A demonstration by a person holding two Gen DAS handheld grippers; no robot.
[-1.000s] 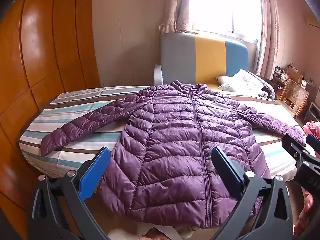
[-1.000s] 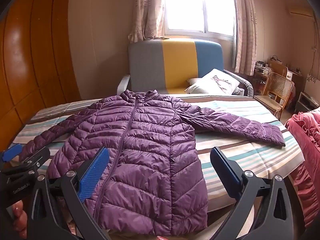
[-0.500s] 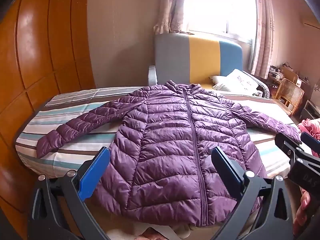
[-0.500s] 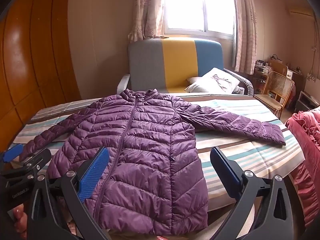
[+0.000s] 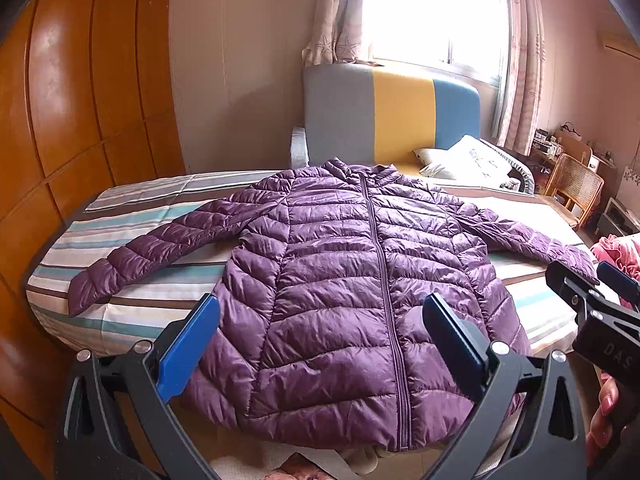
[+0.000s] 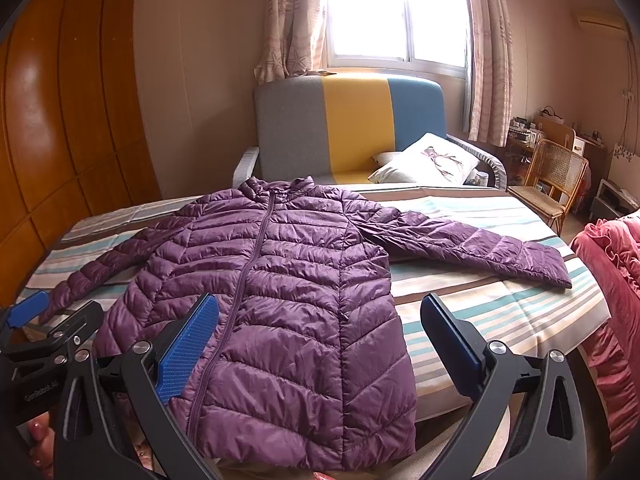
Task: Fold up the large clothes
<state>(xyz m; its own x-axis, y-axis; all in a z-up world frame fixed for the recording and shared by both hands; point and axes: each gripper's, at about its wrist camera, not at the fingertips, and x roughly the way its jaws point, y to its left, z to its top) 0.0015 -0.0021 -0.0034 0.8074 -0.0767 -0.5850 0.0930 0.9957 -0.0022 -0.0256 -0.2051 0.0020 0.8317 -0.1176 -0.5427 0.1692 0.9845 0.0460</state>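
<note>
On the striped bed [image 5: 132, 312] lies a purple jacket [image 5: 340, 280]; left claw [image 5: 320, 344] and right claw [image 6: 316, 344] gape wide.

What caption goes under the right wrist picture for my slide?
Open right gripper above a zipped purple puffer jacket spread flat on a striped bed.

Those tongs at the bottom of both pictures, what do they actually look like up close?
Both are alike. The left tongs and right tongs each have two black, angular arms with triangular cut-outs and silver round bolts. Each arm ends in a flat blue pad with a fine grid texture. Seen from the side, the right tongs' black body carries pale lettering. No cables show. The hands' sleeves are out of view.
</note>
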